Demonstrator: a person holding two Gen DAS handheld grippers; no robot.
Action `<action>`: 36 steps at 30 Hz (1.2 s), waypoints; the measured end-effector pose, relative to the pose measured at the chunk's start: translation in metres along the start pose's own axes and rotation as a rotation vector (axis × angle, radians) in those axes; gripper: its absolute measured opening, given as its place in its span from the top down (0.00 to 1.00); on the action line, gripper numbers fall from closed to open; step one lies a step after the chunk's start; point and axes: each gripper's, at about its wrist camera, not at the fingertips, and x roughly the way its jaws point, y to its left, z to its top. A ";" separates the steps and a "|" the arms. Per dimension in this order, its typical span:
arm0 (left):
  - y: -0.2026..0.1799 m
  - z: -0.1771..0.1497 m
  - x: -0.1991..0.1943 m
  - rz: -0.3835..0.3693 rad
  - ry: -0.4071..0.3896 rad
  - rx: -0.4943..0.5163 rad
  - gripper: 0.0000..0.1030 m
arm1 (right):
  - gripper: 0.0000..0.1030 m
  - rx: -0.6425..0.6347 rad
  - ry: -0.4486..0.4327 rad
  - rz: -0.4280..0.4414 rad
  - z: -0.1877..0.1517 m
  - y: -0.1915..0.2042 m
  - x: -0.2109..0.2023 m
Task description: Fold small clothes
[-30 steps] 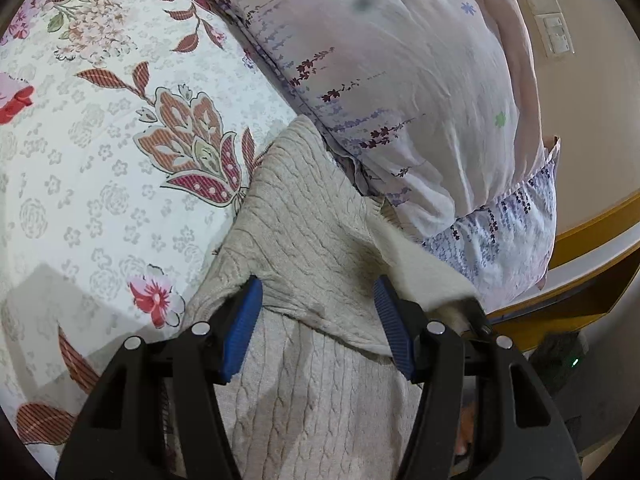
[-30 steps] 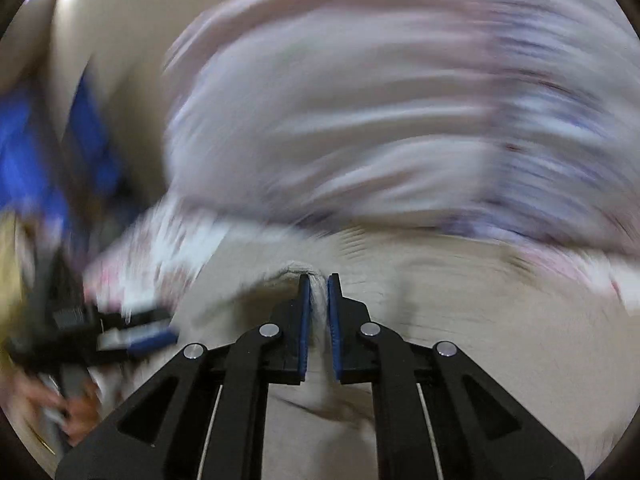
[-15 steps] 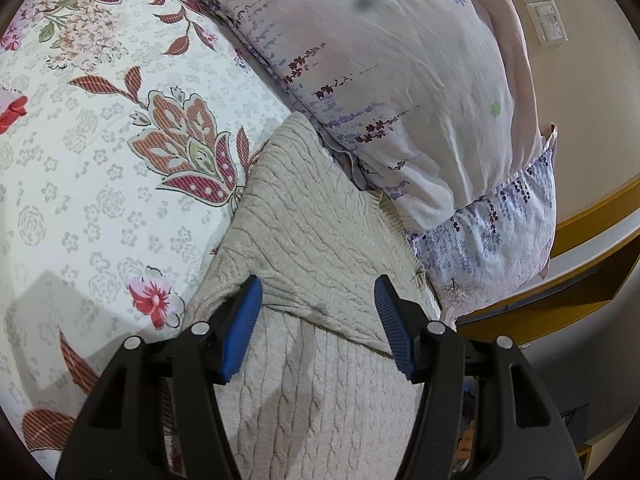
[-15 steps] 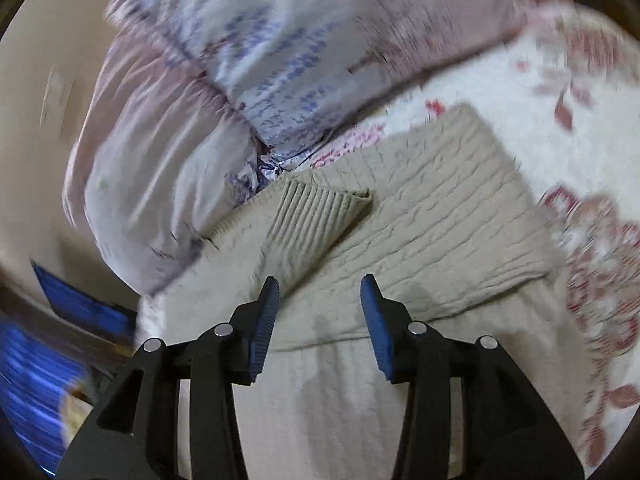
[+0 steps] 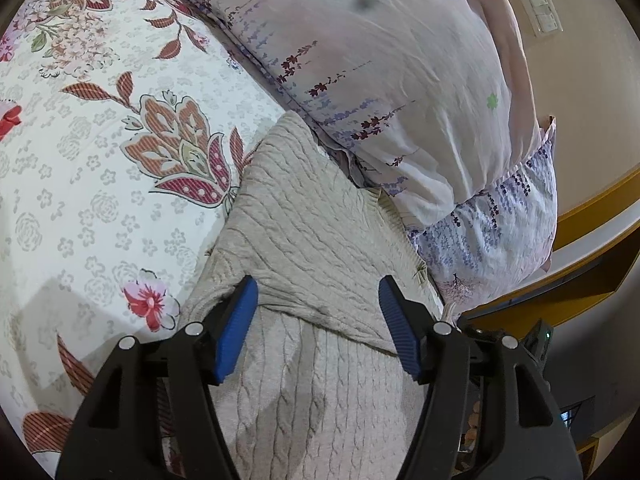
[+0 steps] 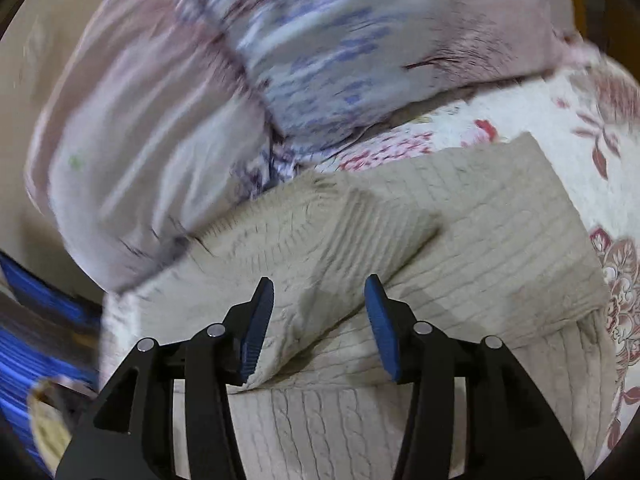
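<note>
Under my fingers lies the sweater (image 5: 304, 216), a beige cable-knit, matt and ropy, with a finer ribbed flap (image 6: 360, 236) at mid-frame in my right view. The bedsheet (image 5: 92, 148) at left is smooth printed cotton, the pillow (image 5: 392, 64) at upper right a thin, creased, faintly sheeny cloth. My left gripper (image 5: 318, 322) is matt black plastic with ridged blue pads (image 5: 236, 330).

The left claw (image 5: 318, 326) stands with its two blue-padded fingers (image 5: 236, 330) spread wide, nothing gripped between them, its black arms reaching in from the near edge of its view. The right claw (image 6: 320, 322) is likewise spread, its blue pads (image 6: 380, 324) well apart and holding nothing. Both point forward and downward. The right wrist view is smeared with motion blur.
</note>
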 end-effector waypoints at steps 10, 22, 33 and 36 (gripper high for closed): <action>-0.001 -0.001 0.001 -0.004 0.002 0.017 0.38 | 0.77 0.188 0.032 0.074 -0.018 -0.073 -0.010; -0.002 -0.001 0.003 -0.004 0.005 0.029 0.36 | 0.64 0.360 0.046 0.262 0.003 -0.129 0.002; -0.007 -0.001 0.002 -0.014 0.036 0.043 0.29 | 0.94 -0.034 -0.229 0.223 0.006 -0.080 -0.050; -0.011 -0.004 -0.009 -0.034 0.036 0.085 0.29 | 0.94 -0.063 -0.195 0.076 0.003 -0.084 -0.039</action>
